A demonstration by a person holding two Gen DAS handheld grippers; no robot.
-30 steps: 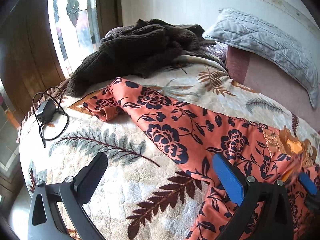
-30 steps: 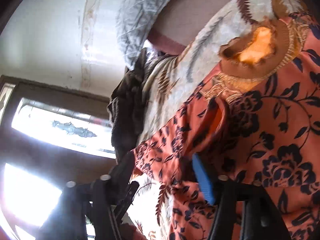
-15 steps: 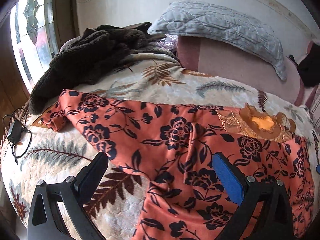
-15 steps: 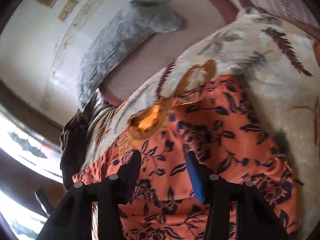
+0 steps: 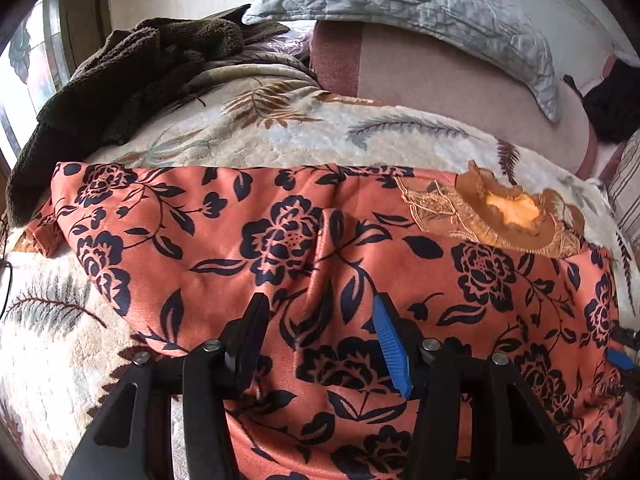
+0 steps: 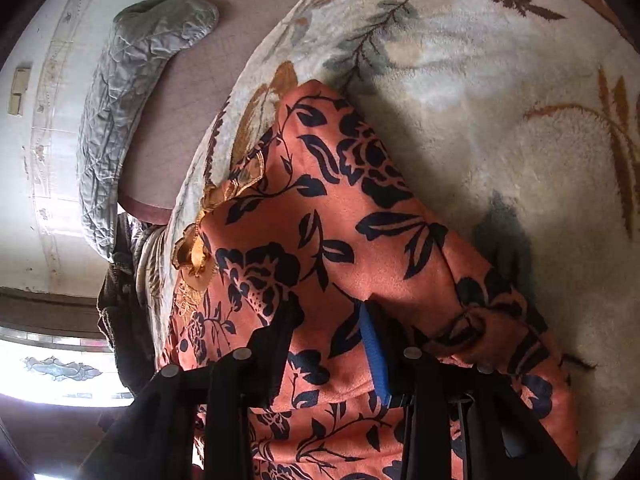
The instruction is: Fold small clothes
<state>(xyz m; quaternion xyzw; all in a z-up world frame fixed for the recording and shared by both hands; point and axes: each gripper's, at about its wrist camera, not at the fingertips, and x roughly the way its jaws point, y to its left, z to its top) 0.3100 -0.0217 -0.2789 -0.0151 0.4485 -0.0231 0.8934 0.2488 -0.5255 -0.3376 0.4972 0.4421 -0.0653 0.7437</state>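
An orange garment (image 5: pixel 280 240) printed with dark flowers lies spread across the leaf-patterned blanket (image 5: pixel 280 136), its golden embroidered neckline (image 5: pixel 512 216) at the right. My left gripper (image 5: pixel 318 312) sits low on the garment's near part. Its jaws are closing, and a raised ridge of cloth stands between the fingers without being pinched. My right gripper (image 6: pixel 328 320) is at the garment's (image 6: pixel 320 200) sleeve end. Its jaws are also closing, and bunched cloth fills the gap against the blue pad (image 6: pixel 374 356). That blue pad (image 5: pixel 620 360) also shows at the right edge of the left wrist view.
A dark brown fleece throw (image 5: pixel 132 76) is heaped at the far left by the window. A grey quilted pillow (image 5: pixel 420 4) leans on the wall above a pink mattress edge (image 5: pixel 440 76). Bare blanket (image 6: pixel 500 80) spreads beyond the sleeve.
Both grippers have come in over the garment and narrowed their jaws. The left swung right from the blanket onto the cloth. The right moved to the sleeve end, and cloth bunched between its fingers.
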